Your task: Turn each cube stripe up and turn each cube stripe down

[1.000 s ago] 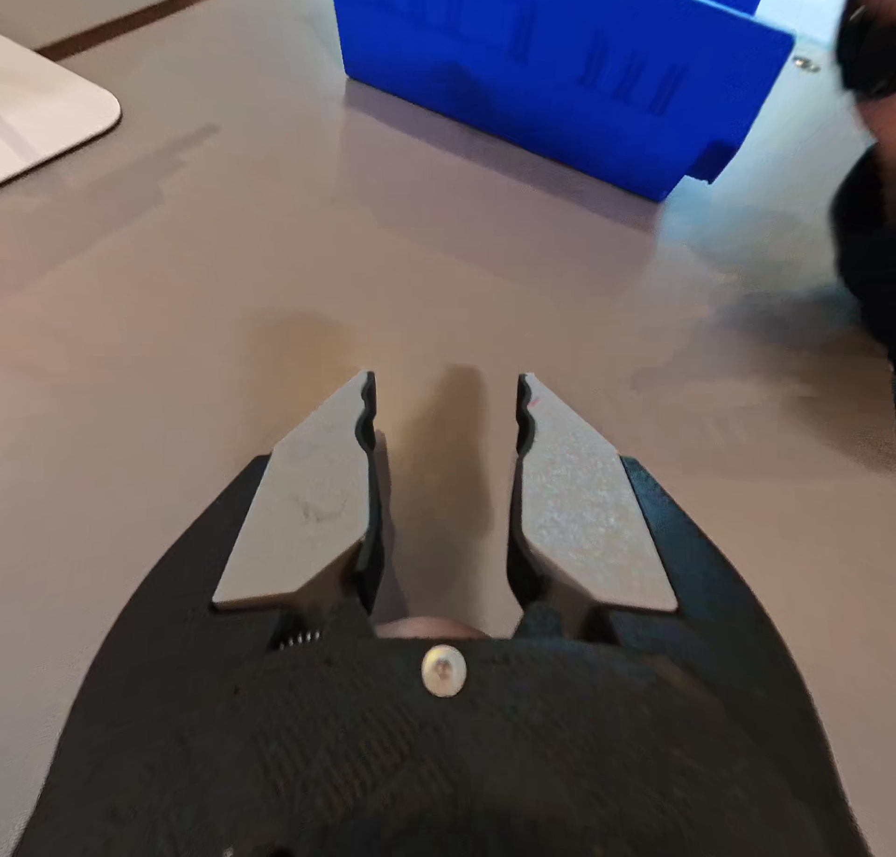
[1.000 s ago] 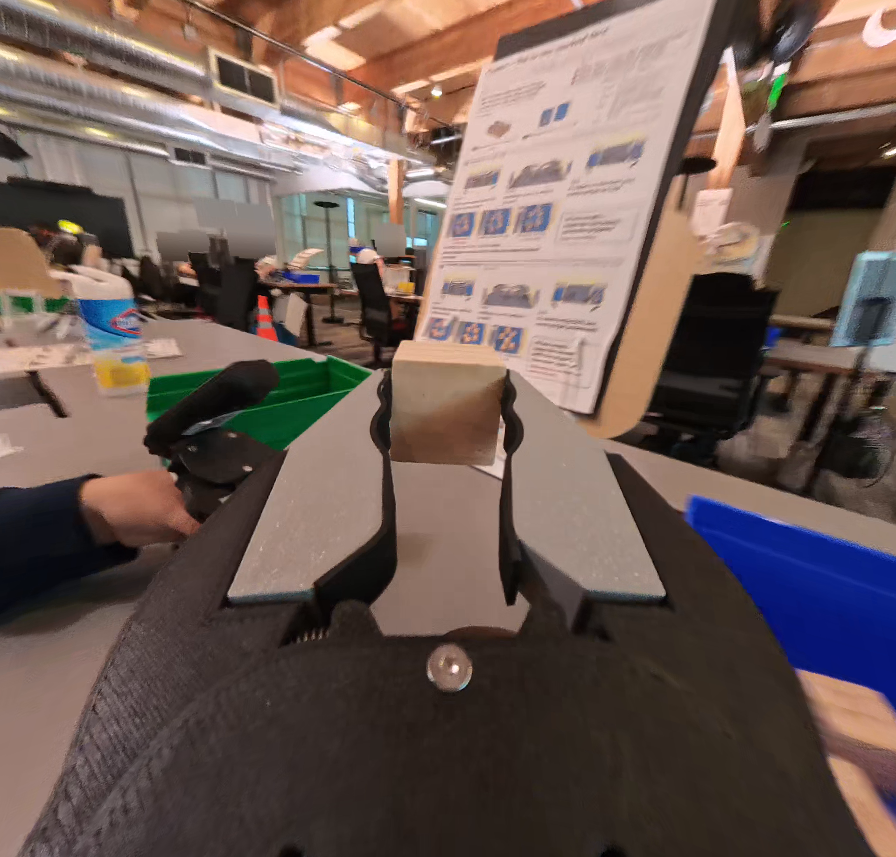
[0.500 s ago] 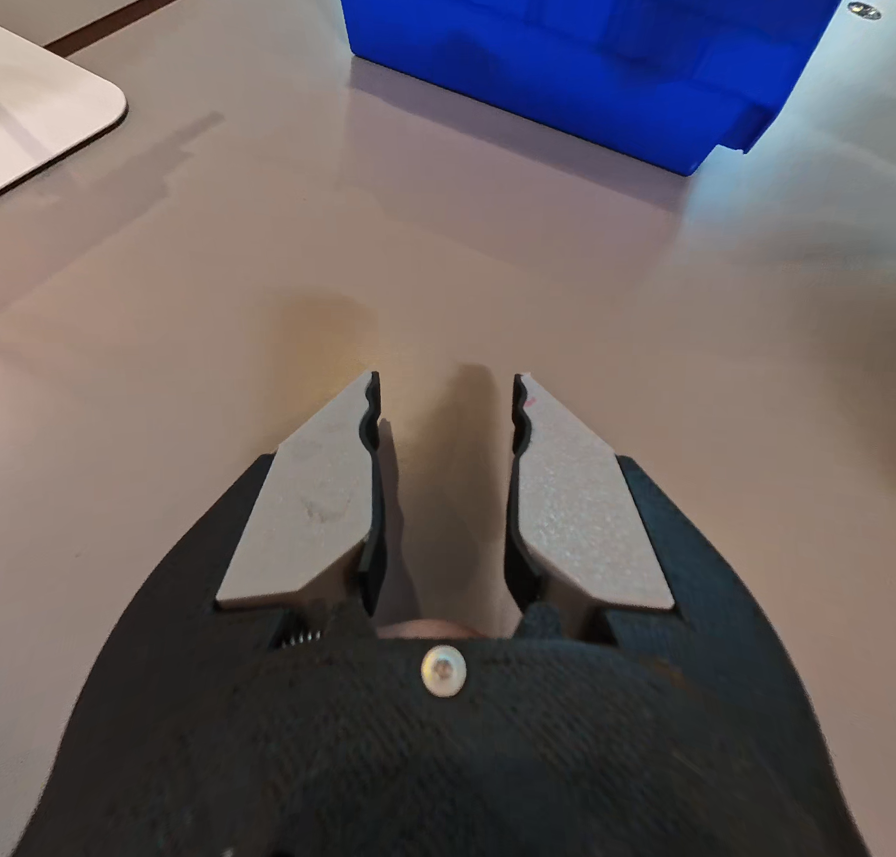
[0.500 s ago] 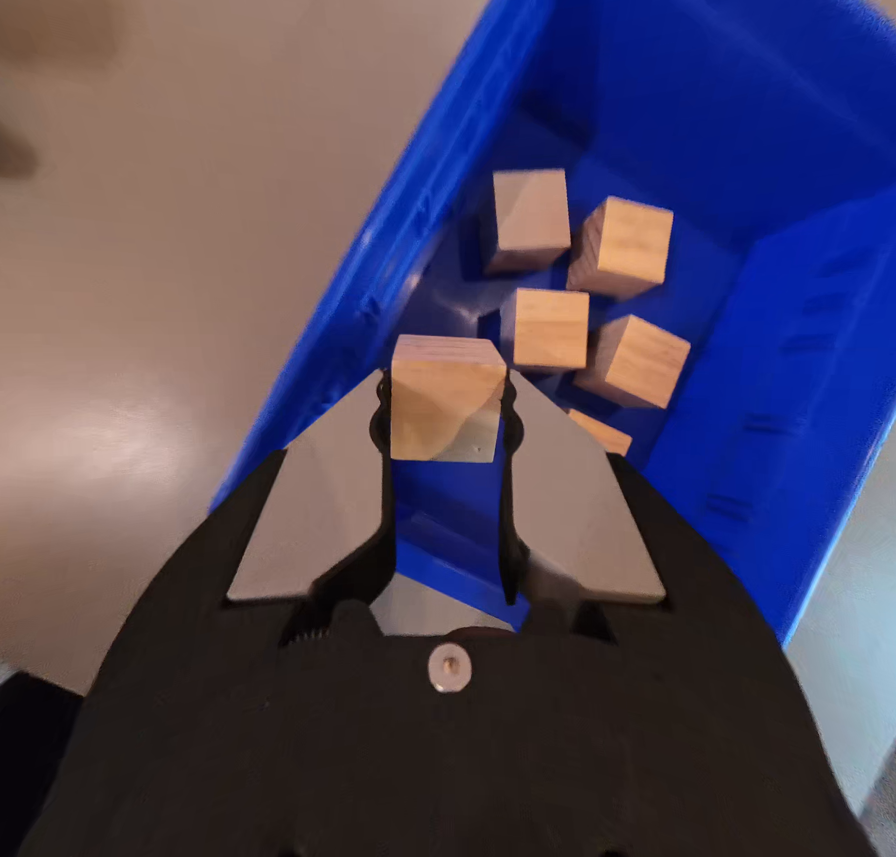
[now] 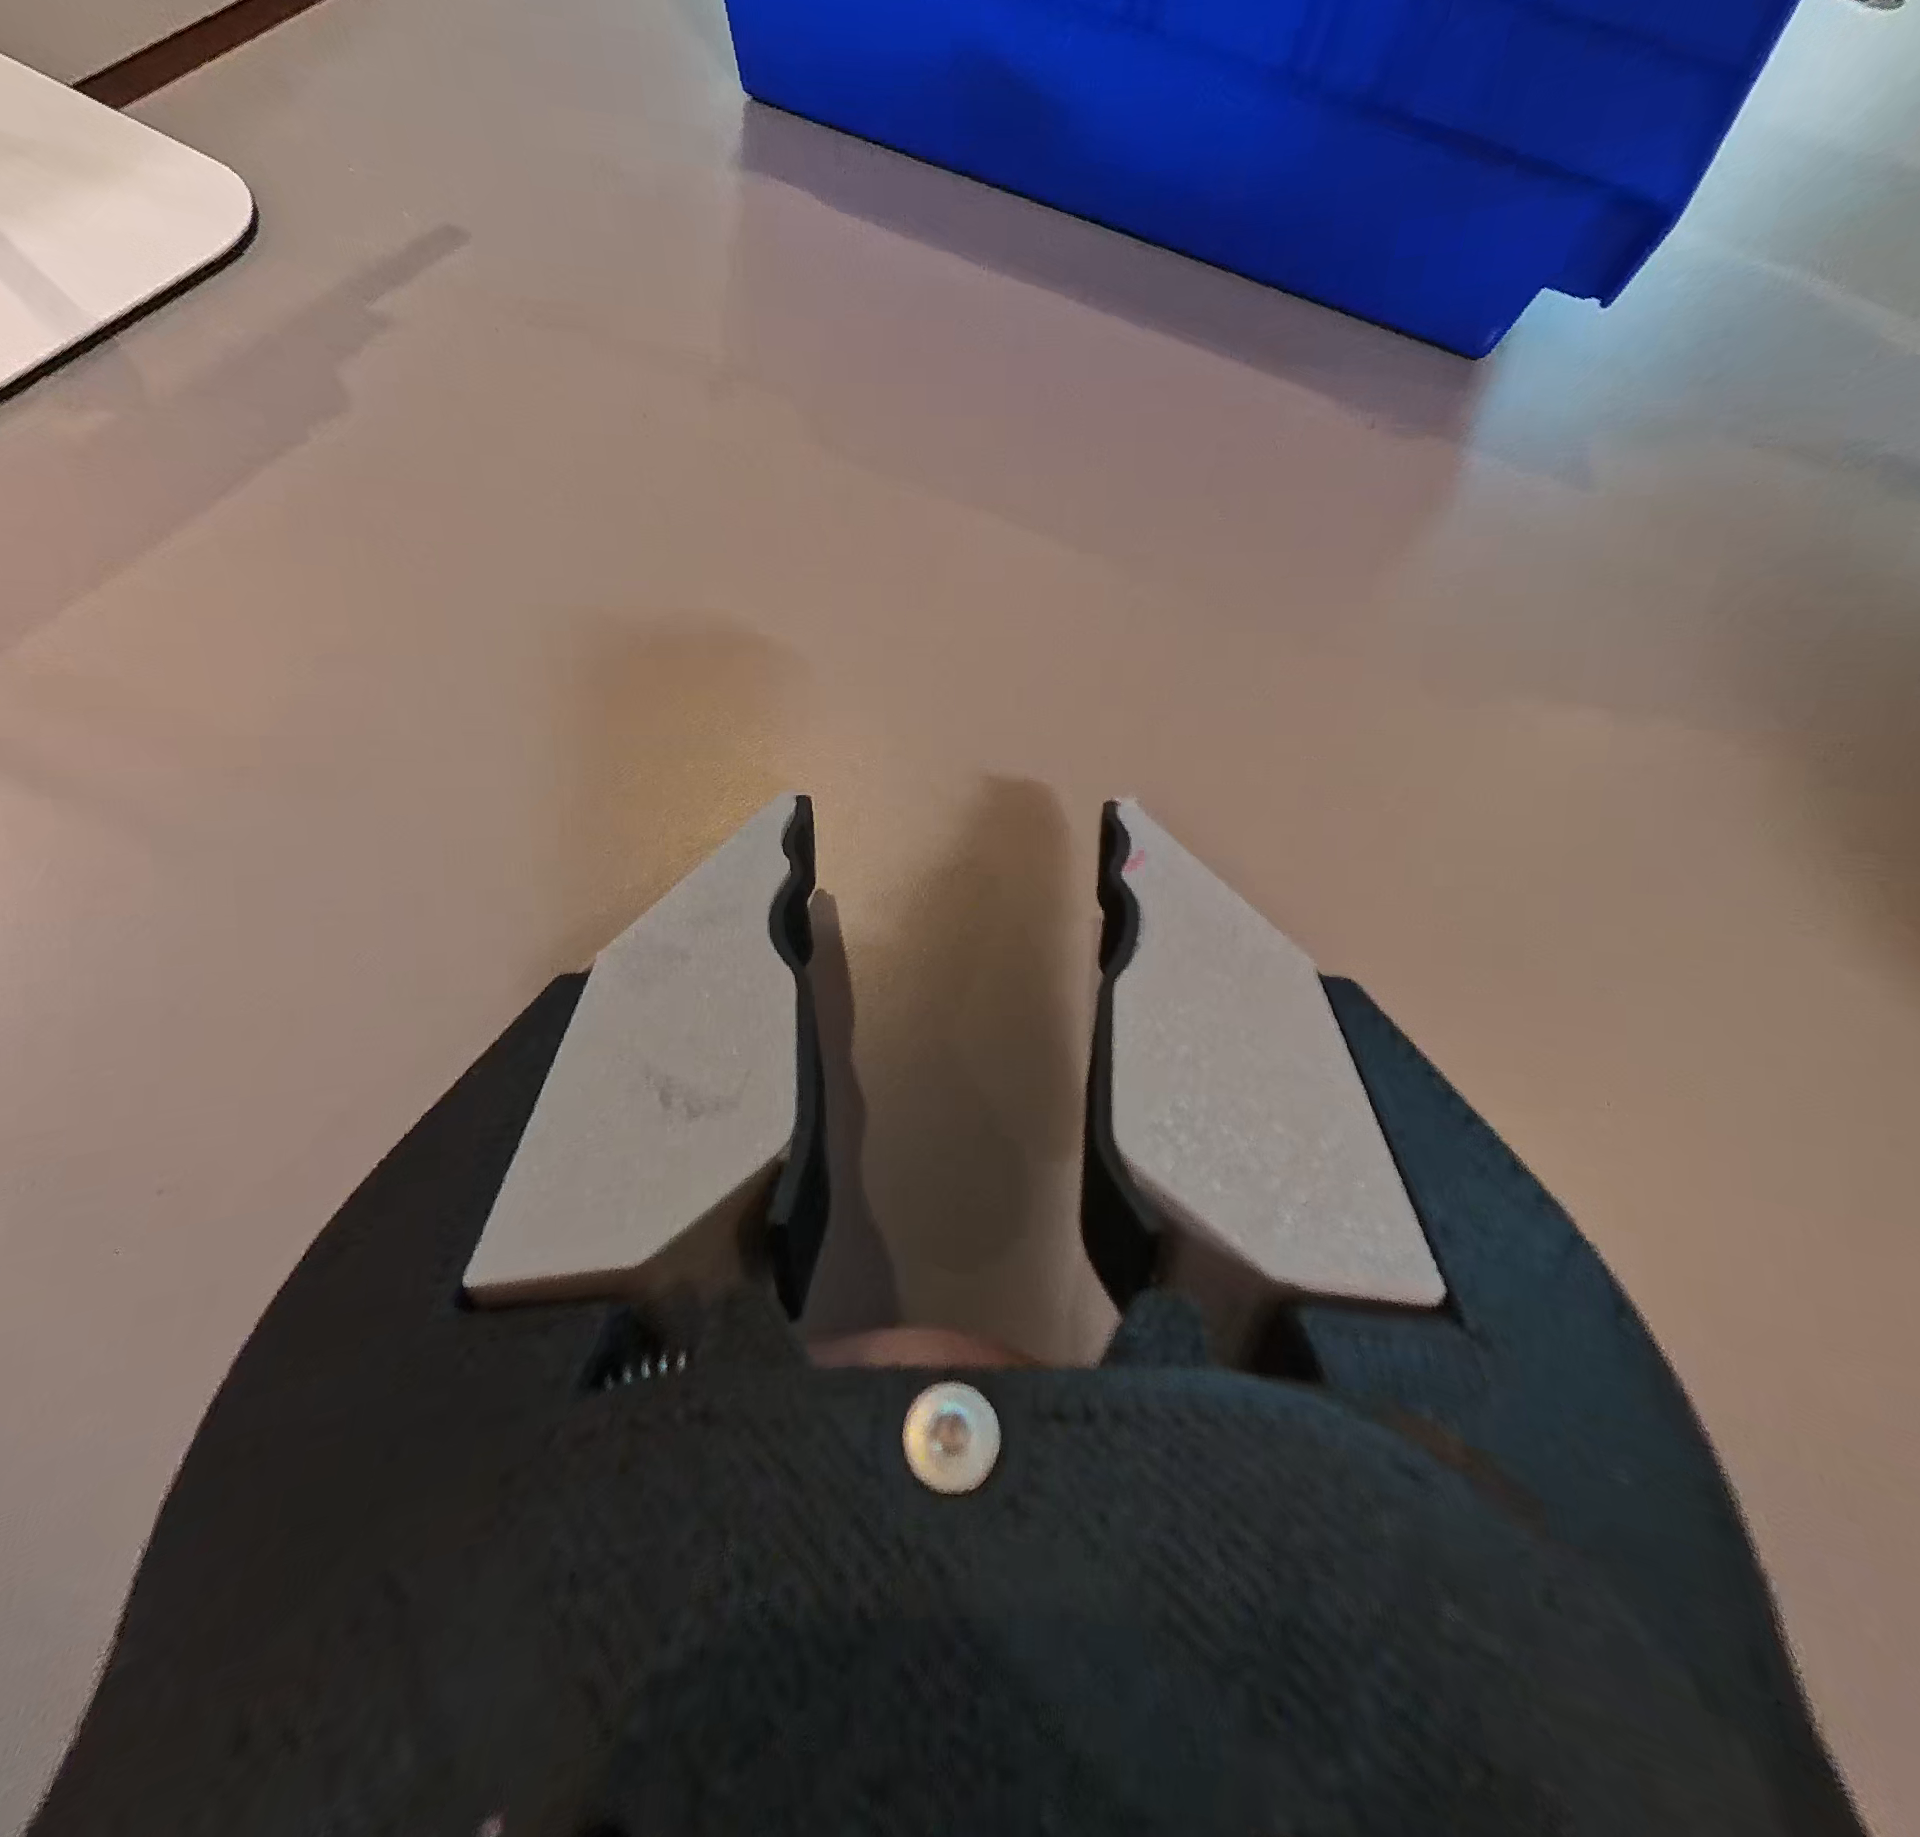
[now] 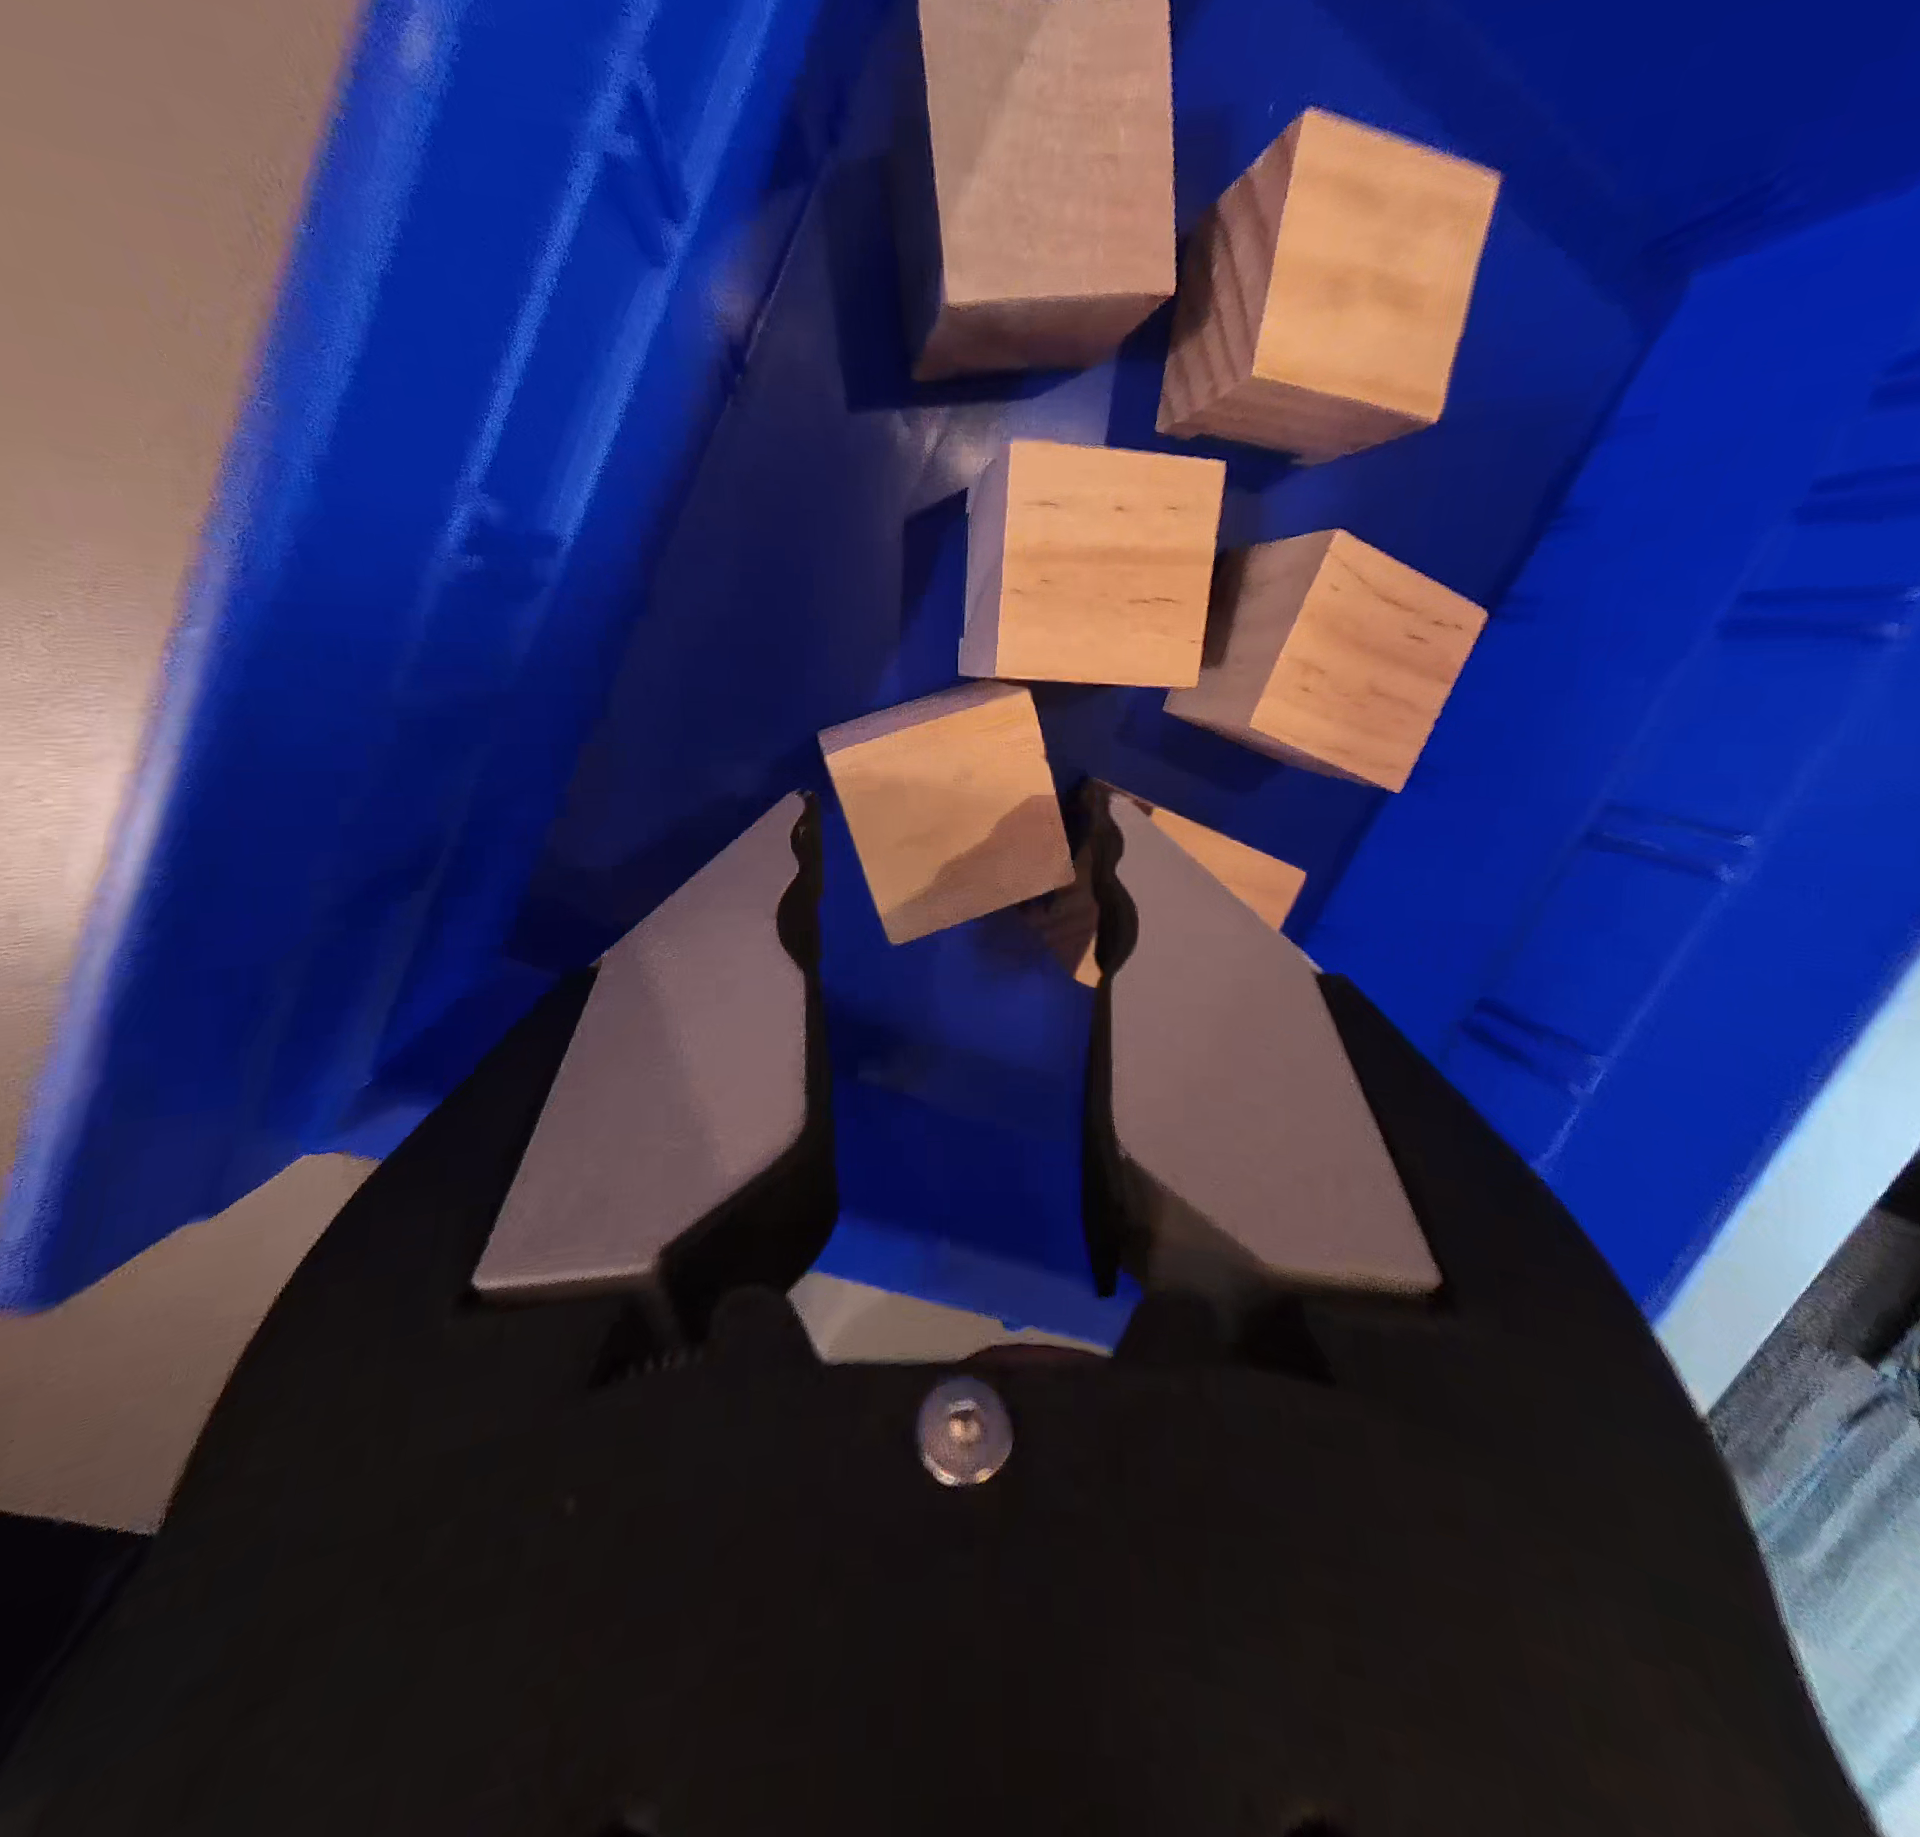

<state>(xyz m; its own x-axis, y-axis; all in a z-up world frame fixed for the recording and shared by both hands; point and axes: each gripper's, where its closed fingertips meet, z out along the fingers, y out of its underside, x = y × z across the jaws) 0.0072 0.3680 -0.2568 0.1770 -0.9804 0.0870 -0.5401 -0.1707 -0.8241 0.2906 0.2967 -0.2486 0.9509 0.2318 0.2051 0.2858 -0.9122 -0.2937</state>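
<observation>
Left wrist view, tool: your left gripper [image 5: 956, 821] is parted about a cube's width and holds nothing; only bare table [image 5: 520, 540] shows between its fingers.
Left wrist view, surroundings: the blue bin [image 5: 1247, 125] stands at 1 o'clock, well apart. A white rounded board [image 5: 94, 218] lies at 10 o'clock.
Left wrist view, reason: this hand looks parked low and clear, so the bin is left free for your other hand.

Right wrist view, tool: your right gripper [image 6: 945, 811] points down into the bin from above, jaws apart.
Right wrist view, cube: the wooden cube [image 6: 935, 831] sits tilted at the fingertips with a gap on its left side. It looks let go rather than gripped.
Right wrist view, other cubes: five more cubes [image 6: 1091, 561] lie on the bin floor from 12 to 1 o'clock. A sixth cube [image 6: 1236, 873] hides partly behind the right finger.
Right wrist view, stripes: no stripe shows on any face, so you cannot tell which way the cubes are turned.
Right wrist view, reason: the bin walls keep dropped cubes together.
</observation>
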